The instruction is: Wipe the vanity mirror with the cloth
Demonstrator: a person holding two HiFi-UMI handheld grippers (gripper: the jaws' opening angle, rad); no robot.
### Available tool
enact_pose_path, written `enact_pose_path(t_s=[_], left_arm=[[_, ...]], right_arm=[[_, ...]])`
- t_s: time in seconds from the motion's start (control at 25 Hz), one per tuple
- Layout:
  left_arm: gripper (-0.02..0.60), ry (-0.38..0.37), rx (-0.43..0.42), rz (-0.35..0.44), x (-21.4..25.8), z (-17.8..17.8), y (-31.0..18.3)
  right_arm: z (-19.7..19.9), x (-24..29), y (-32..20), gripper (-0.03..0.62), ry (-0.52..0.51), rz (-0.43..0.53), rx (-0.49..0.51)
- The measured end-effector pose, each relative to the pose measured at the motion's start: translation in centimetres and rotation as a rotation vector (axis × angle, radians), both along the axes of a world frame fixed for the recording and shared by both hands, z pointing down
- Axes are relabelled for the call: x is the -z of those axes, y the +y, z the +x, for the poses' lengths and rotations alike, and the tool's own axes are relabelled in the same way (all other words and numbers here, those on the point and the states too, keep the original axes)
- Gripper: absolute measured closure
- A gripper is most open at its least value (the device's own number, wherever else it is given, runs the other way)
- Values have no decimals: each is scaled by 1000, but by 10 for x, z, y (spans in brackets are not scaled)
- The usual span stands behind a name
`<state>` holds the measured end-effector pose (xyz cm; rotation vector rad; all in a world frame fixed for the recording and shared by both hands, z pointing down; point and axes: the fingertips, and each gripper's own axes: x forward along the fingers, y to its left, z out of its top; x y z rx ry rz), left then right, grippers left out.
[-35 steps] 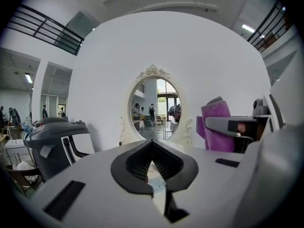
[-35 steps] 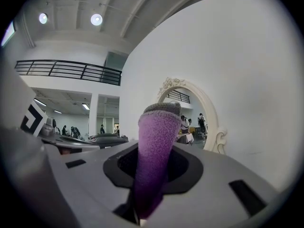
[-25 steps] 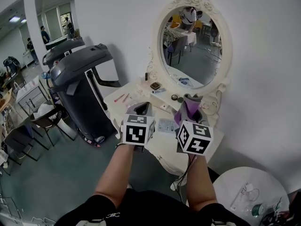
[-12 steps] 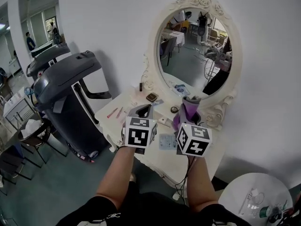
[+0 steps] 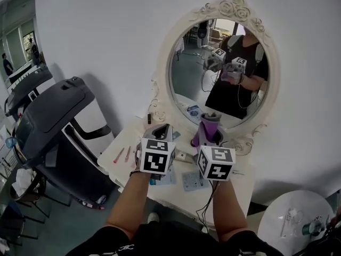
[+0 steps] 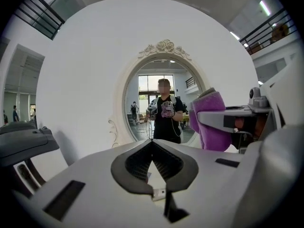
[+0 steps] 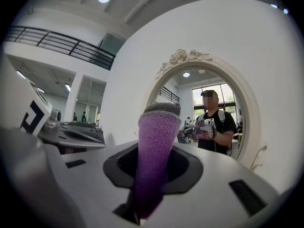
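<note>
My right gripper (image 5: pixel 209 126) clamps the purple cloth (image 7: pixel 156 141), upright at centre frame, just below the oval vanity mirror (image 5: pixel 184 73) at upper right. Beside it, my left gripper (image 5: pixel 161 129) has its jaws together, holding nothing.

Seen from the head view, the marker cubes cover most of the left tongs (image 5: pixel 162 128) and the right tongs (image 5: pixel 209 122). The cloth (image 7: pixel 154 151) runs down between the right tongs' jaws, and its lower end is out of sight. The small things on the worktop (image 5: pixel 241 181) are too tiny to name. The picture's edges cut off the dark machine (image 5: pixel 48 116) and the round table (image 5: pixel 303 201).
</note>
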<state>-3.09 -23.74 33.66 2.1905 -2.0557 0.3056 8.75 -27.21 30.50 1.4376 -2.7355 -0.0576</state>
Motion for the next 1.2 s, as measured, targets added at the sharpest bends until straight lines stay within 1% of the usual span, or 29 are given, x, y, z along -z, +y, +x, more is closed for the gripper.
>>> enact_pose_path(t_s=[0.08, 0.12, 0.2, 0.32, 0.4, 0.44, 0.56, 0.64, 0.72, 0.88, 1.0, 1.12, 1.2], left_arm=[[580, 2, -27, 6, 3, -10, -12], [580, 7, -42, 6, 3, -14, -19], [580, 16, -80, 3, 2, -19, -32], [580, 16, -152, 6, 2, -18, -51], [581, 10, -191, 8, 4, -19, -61], [581, 8, -211, 7, 4, -18, -66], [581, 22, -268, 7, 5, -8, -82], [581, 32, -293, 8, 5, 1, -90], [581, 33, -312, 5, 3, 7, -95], [581, 28, -349, -2, 0, 20, -101], [581, 22, -367, -4, -3, 27, -101], [581, 32, -361, -7, -7, 27, -102], [580, 32, -357, -14, -10, 27, -102]], right_arm=[[-3, 4, -14, 499, 43, 25, -44], [0, 7, -22, 499, 45, 26, -74], [12, 14, -40, 499, 14, 15, -144], [41, 29, -64, 499, -35, 18, -265], [57, 46, -77, 499, -11, 57, -333], [67, 55, -82, 499, 27, 87, -367], [94, 86, -96, 499, 198, 175, -459], [102, 104, -106, 499, 314, 218, -479], [104, 118, -115, 499, 449, 271, -488], [99, 148, -128, 499, 740, 409, -503], [95, 165, -136, 499, 913, 487, -486], [90, 179, -146, 499, 1097, 584, -467], [89, 188, -153, 499, 1201, 644, -467]])
